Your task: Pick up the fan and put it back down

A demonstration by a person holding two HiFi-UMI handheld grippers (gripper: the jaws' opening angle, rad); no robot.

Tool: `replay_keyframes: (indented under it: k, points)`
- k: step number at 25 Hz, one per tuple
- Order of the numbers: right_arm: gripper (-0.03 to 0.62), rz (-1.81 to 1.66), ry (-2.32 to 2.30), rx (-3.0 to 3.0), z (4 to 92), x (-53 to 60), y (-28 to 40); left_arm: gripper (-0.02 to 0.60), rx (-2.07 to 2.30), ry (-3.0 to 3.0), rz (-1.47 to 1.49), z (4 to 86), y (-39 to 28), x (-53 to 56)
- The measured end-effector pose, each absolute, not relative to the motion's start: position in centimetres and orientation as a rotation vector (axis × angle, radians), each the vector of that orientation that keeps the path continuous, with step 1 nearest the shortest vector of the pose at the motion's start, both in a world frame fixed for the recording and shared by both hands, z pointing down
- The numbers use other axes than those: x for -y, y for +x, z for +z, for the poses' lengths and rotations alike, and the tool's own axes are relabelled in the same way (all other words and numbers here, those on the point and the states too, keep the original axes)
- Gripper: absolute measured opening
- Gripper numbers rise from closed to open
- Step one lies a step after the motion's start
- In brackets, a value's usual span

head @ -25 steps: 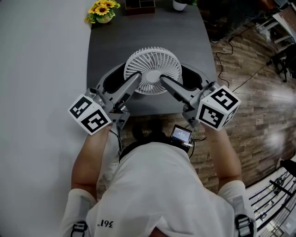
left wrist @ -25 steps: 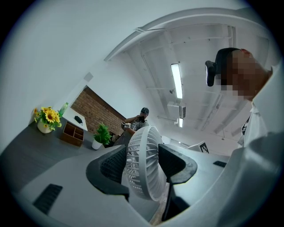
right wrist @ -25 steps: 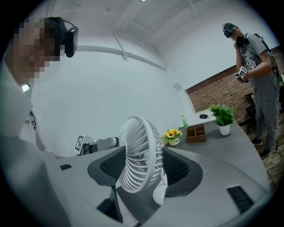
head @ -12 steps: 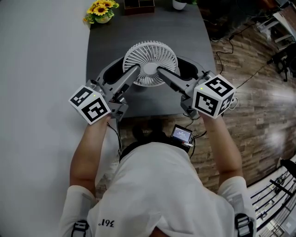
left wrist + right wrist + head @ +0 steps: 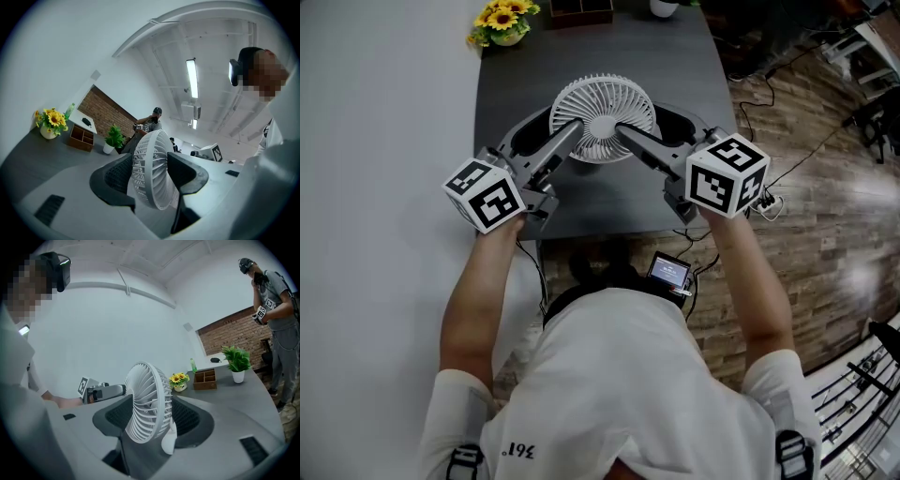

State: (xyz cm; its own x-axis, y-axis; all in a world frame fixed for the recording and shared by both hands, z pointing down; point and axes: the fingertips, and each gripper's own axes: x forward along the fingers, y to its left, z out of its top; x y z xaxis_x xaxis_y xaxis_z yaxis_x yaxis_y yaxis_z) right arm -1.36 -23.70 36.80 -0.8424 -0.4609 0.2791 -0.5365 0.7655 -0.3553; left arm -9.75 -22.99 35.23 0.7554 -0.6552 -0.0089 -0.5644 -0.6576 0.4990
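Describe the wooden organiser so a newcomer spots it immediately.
On the dark grey table, look past the white fan to the far edge. The wooden box stands between the sunflower pot and the potted green plant; only it is brown, square-cornered and split into open compartments.

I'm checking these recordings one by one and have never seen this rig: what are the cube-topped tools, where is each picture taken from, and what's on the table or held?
A person holds two tools: the left hand-held gripper and right hand-held gripper; the marker cubes belong to them. One picture looks down from the person's head, the others along each tool's jaws. Both clamp the white fan over the dark table, which carries sunflowers, a wooden box and a potted plant.
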Motion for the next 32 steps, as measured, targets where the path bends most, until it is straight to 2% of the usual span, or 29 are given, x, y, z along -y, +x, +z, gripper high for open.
replay_keyframes:
  k: [17,32]
  points:
    - [0.264,0.616,0.726,2.746,39.7,25.2,-2.1,0.245,0.960,2.458,-0.199,38.3,-10.3,24.1]
    - [0.264,0.616,0.678,2.704,42.1,32.2,-3.0,0.244,0.983,2.429,-0.106,40.6,-11.0,30.9]
